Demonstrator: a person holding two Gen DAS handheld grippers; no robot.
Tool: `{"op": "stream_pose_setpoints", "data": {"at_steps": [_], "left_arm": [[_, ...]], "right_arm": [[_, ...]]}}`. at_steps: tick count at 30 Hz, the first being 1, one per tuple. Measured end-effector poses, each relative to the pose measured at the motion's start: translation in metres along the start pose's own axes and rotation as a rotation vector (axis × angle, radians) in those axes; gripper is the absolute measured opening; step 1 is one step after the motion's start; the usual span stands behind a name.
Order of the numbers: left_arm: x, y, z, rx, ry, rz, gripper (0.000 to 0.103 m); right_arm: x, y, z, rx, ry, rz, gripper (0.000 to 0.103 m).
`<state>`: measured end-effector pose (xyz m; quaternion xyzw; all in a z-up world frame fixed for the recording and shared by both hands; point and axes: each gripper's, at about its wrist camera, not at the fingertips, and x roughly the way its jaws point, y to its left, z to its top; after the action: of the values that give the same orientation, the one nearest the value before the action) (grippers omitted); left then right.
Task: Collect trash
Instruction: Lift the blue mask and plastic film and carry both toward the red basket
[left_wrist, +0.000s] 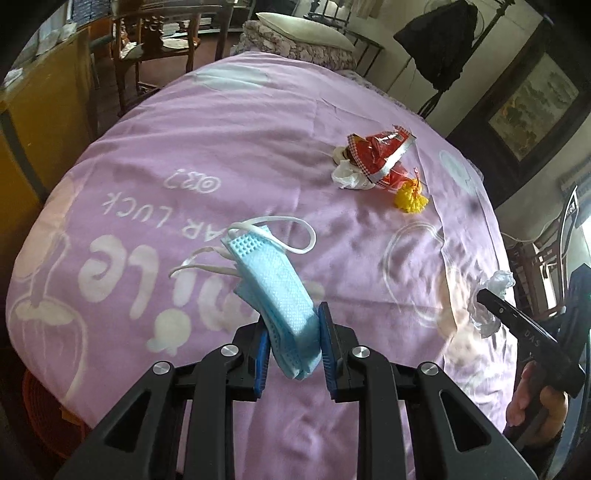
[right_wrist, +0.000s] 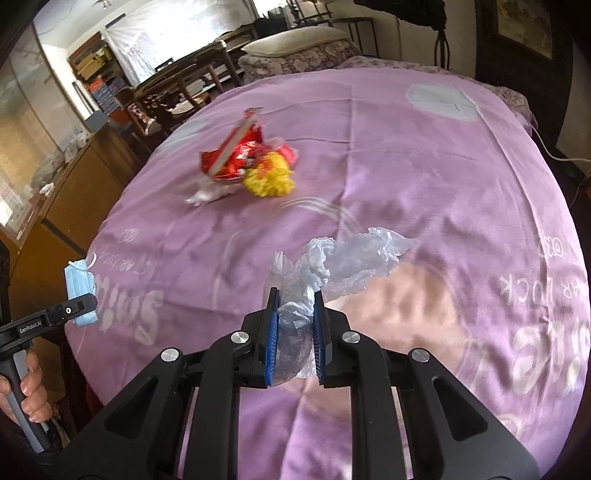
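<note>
A folded pale-blue surgical face mask with white ear loops hangs lifted off the bed, pinched near its lower end between blue pads. A crumpled clear thin plastic bag is likewise raised and pinched at its bunched neck, the rest billowing forward. Well apart, on the lilac printed bedspread, a crumpled red foil snack wrapper, a white tissue wad and a yellow mesh net lie touching in one heap.

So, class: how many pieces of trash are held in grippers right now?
2: the blue face mask in the left gripper, the crumpled clear plastic in the right gripper.
</note>
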<state>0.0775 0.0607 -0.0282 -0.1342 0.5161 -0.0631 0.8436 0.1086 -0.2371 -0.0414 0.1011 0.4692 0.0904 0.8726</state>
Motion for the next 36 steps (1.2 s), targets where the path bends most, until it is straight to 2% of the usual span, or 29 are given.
{"op": "stream_pose_setpoints", "data": {"at_steps": [8, 20, 29, 32, 36], "left_arm": [[-0.029, 0.023, -0.021, -0.031, -0.035, -0.004, 0.025], [-0.067, 0.068, -0.055, -0.095, -0.086, 0.005, 0.025], [-0.092, 0.108, -0.088, -0.144, -0.125, 0.055, 0.026], [-0.096, 0.127, -0.102, -0.166, -0.128, 0.102, 0.026], [-0.1, 0.153, -0.115, -0.209, -0.119, 0.119, 0.026]], "right_arm": [[-0.009, 0.039, -0.011, -0.062, 0.006, 0.04, 0.017], [-0.015, 0.12, -0.04, -0.211, 0.037, 0.112, 0.018], [-0.009, 0.199, -0.075, -0.37, 0.059, 0.23, 0.018], [0.001, 0.225, -0.086, -0.409, 0.089, 0.285, 0.018], [0.007, 0.263, -0.099, -0.476, 0.129, 0.343, 0.018]]}}
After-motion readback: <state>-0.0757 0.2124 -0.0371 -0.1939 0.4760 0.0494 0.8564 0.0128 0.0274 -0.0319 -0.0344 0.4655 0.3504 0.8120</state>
